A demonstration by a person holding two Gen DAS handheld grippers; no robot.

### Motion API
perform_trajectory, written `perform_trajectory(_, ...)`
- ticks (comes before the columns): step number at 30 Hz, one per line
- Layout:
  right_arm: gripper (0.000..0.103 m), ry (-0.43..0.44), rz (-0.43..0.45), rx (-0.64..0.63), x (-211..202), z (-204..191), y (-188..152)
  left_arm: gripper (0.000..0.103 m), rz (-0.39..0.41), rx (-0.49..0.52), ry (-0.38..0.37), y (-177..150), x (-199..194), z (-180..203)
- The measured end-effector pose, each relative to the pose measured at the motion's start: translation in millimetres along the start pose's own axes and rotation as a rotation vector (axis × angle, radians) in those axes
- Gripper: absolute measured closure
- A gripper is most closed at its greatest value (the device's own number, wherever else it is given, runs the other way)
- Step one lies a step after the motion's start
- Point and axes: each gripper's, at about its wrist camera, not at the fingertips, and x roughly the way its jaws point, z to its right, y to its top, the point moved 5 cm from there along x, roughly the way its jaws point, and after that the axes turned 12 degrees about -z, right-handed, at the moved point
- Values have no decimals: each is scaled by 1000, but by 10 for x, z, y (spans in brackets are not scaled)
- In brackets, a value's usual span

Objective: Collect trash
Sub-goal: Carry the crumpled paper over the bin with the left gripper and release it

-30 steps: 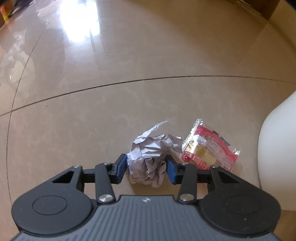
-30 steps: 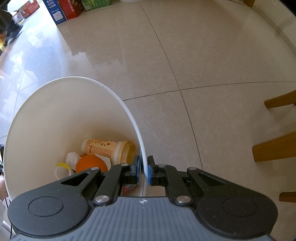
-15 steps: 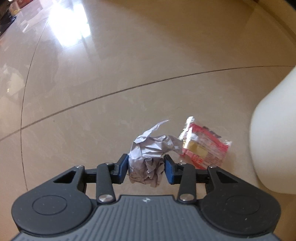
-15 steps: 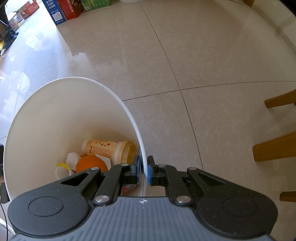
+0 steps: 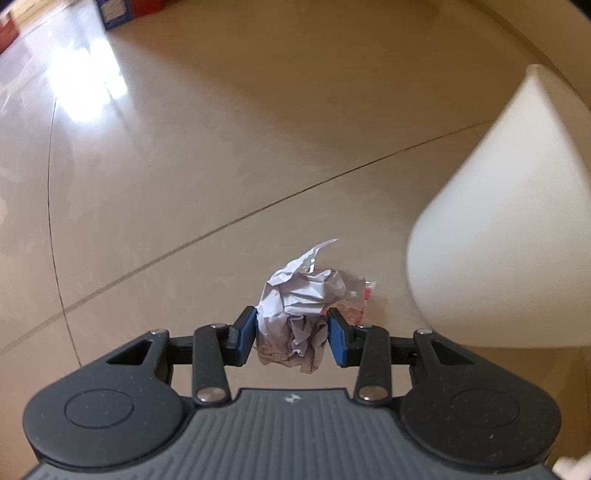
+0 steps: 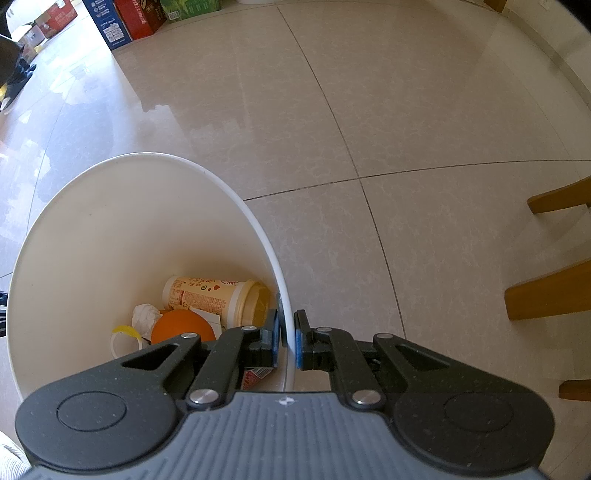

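Jaws of the left gripper [image 5: 291, 338] are clamping a crumpled paper ball [image 5: 297, 314] beside the white bin [image 5: 517, 240]; the right gripper [image 6: 287, 338] jaws are pinching the bin's rim [image 6: 284, 295].

Glossy beige tiled floor [image 5: 229, 155]; crumpled matt paper ball [image 5: 295, 317]; smooth white plastic bin [image 6: 92, 236]; matt black plastic tongs [image 5: 291, 341].

No print is legible: the cup [image 6: 214, 295] in the bin [image 6: 88, 236] and the cartons [image 6: 125, 18] carry blurred, unreadable markings.
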Motion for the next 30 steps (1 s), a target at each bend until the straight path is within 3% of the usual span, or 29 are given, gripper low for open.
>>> perform_trajectory(6,93,-2,4,-4,-3,-8,-2,63,36,134,-4,103,-549,342)
perform_trajectory(12,93,-2,-2,0,-2,-3,10,63,148,273,-46,308,-1205,823)
perform_trajectory(18,93,-1,-1,3,4,-6,7,62,219,358,-100,569,-1447,1381)
perform_trajectory(20,93,-5,0,3,3,-11,5,57,228,394,-125,636,-1450,1549)
perform_trajectory(22,92,-7,1,0,-1,-16,2,29,237,436,-160,651,-1477,1721)
perform_trajectory(25,93,-1,1,4,2,-2,-1,20,266,454,-153,686,-1504,1843)
perform_trajectory(30,93,7,0,0,6,24,-9,14,276,441,-135,715,-1518,1835)
